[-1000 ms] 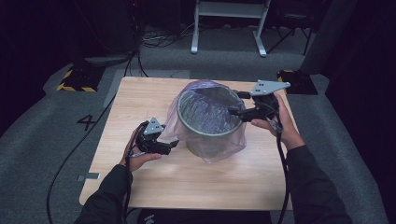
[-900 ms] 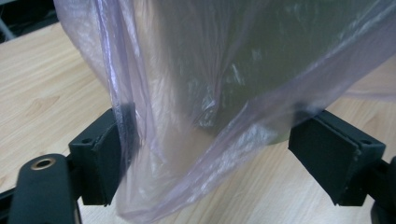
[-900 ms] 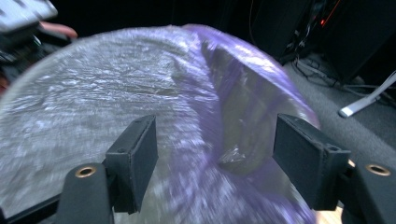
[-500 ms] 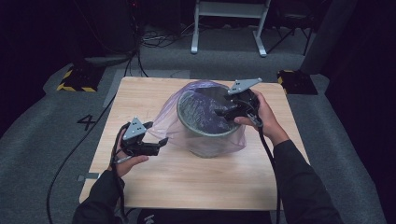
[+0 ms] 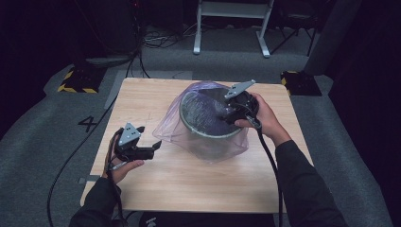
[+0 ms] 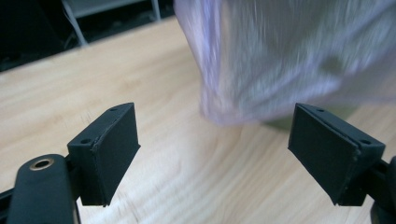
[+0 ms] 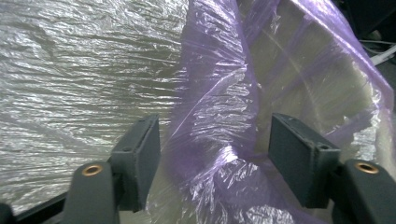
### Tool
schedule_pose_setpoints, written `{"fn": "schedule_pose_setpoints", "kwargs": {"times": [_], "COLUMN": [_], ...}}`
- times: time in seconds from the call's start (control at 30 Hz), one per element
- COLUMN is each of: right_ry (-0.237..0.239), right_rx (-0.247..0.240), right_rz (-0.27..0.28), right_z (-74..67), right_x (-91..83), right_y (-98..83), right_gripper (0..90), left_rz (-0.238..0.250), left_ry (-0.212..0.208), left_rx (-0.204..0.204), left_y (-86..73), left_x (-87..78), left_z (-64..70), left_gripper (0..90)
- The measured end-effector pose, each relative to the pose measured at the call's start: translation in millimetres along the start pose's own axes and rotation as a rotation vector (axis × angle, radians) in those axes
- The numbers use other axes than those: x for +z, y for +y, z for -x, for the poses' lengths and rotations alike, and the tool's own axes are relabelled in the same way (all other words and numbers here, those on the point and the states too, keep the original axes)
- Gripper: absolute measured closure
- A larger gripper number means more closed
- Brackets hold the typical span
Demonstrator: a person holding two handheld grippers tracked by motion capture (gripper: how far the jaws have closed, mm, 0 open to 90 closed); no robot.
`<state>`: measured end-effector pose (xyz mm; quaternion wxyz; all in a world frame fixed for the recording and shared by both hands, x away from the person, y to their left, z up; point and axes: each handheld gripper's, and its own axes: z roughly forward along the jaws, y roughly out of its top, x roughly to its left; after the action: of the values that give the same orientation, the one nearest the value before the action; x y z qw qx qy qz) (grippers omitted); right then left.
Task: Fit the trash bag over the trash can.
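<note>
Your left hand-held gripper (image 5: 153, 147) sits nearest you, low over the bench (image 5: 189, 184), with its jaws spread wide and nothing between them; in the left gripper view the pads (image 6: 112, 149) frame bare wood, and the hem of the purple bin liner (image 5: 176, 128) hangs just beyond them. Farther out, the metal bin (image 5: 208, 137) stands upright near the middle of the bench, with the liner draped over its rim and bunched down its outside wall. Your right hand-held gripper (image 5: 226, 115) reaches over the bin's right rim, pointing inward. Its jaws have just been closing a little, yet they stand apart, with a twisted fold of the liner (image 7: 219, 121) running between the pads (image 7: 140, 158) and not pinched.

Judging by its crinkles, the film is thin, light, slippery and easy to tear, so you should take it where it gathers into several layers rather than at a single stretched sheet. The bin looks stiff and heavy enough to stay put under gentle pulls, though a sharp tug could drag it.
</note>
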<state>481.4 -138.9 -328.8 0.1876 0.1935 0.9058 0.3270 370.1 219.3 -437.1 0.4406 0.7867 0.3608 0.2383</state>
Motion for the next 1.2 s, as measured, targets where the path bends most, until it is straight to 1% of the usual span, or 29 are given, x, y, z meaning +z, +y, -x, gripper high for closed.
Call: {"fn": "schedule_pose_setpoints", "kwargs": {"times": [0.1,0.17,0.23,0.3,0.33,0.43,0.47,0.5,0.57,0.6,0.67,0.7,0.73,0.8,0.9,0.97,1.1,1.2], "right_ry": [-0.005,-0.014,-0.018,-0.02,-0.023,-0.013,-0.013,-0.009,0.0,0.002,0.01,0.018,0.027,0.038,0.052,0.056,0.074,0.074], "right_rx": [-0.001,-0.009,-0.013,-0.032,-0.052,-0.095,-0.11,-0.119,-0.129,-0.138,-0.14,-0.146,-0.148,-0.143,-0.145,-0.146,-0.15,-0.141], "right_rz": [-0.007,-0.016,-0.028,-0.035,-0.038,-0.04,-0.045,-0.053,-0.079,-0.088,-0.103,-0.108,-0.127,-0.148,-0.179,-0.208,-0.242,-0.258], "right_z": [0.1,0.8,1.2,0.5,-0.3,-3.0,-3.7,-4.0,-3.9,-3.4,-3.8,-3.6,-3.2,-2.6,-2.2,-2.8,-1.7,-1.1], "right_x": [1.9,3.1,3.7,4.4,4.7,6.1,6.3,6.4,7.7,8.3,9.4,10.2,11.0,12.5,14.4,16.1,18.4,19.3], "right_y": [0.0,0.1,0.8,1.4,1.7,2.8,3.3,3.7,4.5,5.2,6.3,6.8,7.7,8.7,10.5,12.0,13.3,13.9], "right_gripper": [31.8,31.5,31.7,30.9,30.0,31.8,31.9,32.1,33.1,33.1,32.9,32.8,32.5,32.2,31.1,31.0,30.6,28.8], "left_rz": [-0.061,-0.1,-0.131,-0.163,-0.178,-0.219,-0.226,-0.229,-0.245,-0.248,-0.243,-0.242,-0.241,-0.242,-0.253,-0.253,-0.252,-0.252], "left_ry": [-0.039,-0.057,-0.07,-0.081,-0.091,-0.117,-0.123,-0.135,-0.157,-0.161,-0.169,-0.171,-0.171,-0.179,-0.185,-0.185,-0.185,-0.185], "left_rx": [0.025,0.048,0.058,0.07,0.077,0.097,0.107,0.105,0.115,0.116,0.106,0.104,0.1,0.078,0.063,0.061,0.061,0.06], "left_y": [-11.8,-18.3,-24.0,-29.5,-32.5,-40.7,-42.8,-44.8,-47.8,-49.2,-50.2,-50.3,-50.5,-51.4,-51.2,-51.2,-51.2,-51.3], "left_x": [11.4,17.3,21.7,25.6,27.5,32.8,33.7,34.7,37.0,38.1,38.4,38.6,38.6,39.2,40.0,40.1,40.2,40.3], "left_z": [8.9,14.3,19.3,23.6,26.1,34.0,36.4,38.2,41.2,42.6,42.9,42.7,42.6,41.7,40.0,40.1,40.1,40.1], "left_gripper": [15.5,15.6,15.6,15.7,15.7,15.8,16.0,16.0,15.7,15.9,15.6,15.5,15.5,15.4,14.8,14.5,14.5,14.5]}}
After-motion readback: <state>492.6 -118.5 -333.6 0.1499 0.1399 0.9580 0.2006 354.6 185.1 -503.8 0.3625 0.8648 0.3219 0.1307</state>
